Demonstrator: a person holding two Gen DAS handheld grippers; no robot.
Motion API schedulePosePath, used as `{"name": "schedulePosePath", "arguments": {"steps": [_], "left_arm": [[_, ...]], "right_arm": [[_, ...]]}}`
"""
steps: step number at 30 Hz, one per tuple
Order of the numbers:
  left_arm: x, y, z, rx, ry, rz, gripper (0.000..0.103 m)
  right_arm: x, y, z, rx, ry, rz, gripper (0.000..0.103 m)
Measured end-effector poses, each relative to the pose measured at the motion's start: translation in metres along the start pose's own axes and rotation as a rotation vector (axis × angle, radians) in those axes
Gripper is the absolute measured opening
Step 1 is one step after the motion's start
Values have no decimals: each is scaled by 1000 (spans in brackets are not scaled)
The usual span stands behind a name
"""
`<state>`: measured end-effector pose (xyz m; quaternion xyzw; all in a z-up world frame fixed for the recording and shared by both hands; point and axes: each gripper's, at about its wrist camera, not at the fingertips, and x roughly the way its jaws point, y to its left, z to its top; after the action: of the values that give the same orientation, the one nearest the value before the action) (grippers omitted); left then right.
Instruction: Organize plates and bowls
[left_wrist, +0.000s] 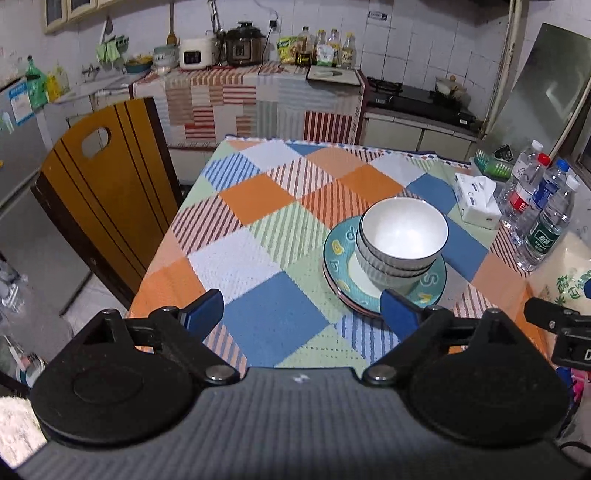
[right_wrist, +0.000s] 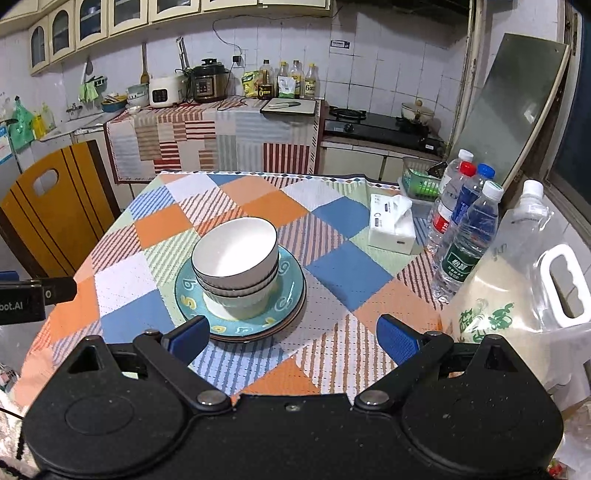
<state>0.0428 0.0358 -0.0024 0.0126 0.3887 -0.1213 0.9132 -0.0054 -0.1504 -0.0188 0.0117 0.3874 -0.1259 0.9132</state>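
A nested stack of white ribbed bowls (left_wrist: 402, 236) (right_wrist: 236, 262) stands on a stack of plates; the top plate (left_wrist: 341, 258) (right_wrist: 288, 291) is teal with yellow and white figures. The stack rests on the checked tablecloth (left_wrist: 258, 236) (right_wrist: 340, 273). My left gripper (left_wrist: 301, 312) is open and empty, above the near table edge, with the stack just beyond its right finger. My right gripper (right_wrist: 293, 338) is open and empty, with the stack ahead by its left finger. Each gripper's body shows at the edge of the other's view.
A tissue box (left_wrist: 476, 201) (right_wrist: 391, 225), several water bottles (left_wrist: 543, 221) (right_wrist: 469, 236) and a large plastic jug (right_wrist: 517, 280) stand at the table's right. A green basket (right_wrist: 419, 182) sits at the back right. A wooden chair (left_wrist: 107, 184) (right_wrist: 48, 206) stands at the left.
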Motion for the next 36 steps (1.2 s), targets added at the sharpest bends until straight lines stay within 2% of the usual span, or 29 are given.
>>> {"name": "schedulePosePath", "arguments": {"steps": [5,10,16,19,24,29,36], "left_arm": [[4,2,-2,-6,20,17,92],[1,0,-3,26,-1,36,92],[1,-3,-1,75,-76,63,92],[5,-7,-2,135,-111,123,92],[4,-6,-8,128,-94,88,92],[2,-15,-15,169,-91,88,92],[3,-19,-19,177,-92,87,93]], "right_arm": [[-4,6,-3,-29,-17,-34,99],[-5,3,-5,-14,-6,-31,99],[-4,1,-9,-7,0,-31,99],[-4,1,-10,-5,-2,-34,99],[-1,1,-13,-10,-15,-46,99],[6,-4,-16,-4,-32,-57,99],[10,-4,-23,2,-31,-57,99]]}}
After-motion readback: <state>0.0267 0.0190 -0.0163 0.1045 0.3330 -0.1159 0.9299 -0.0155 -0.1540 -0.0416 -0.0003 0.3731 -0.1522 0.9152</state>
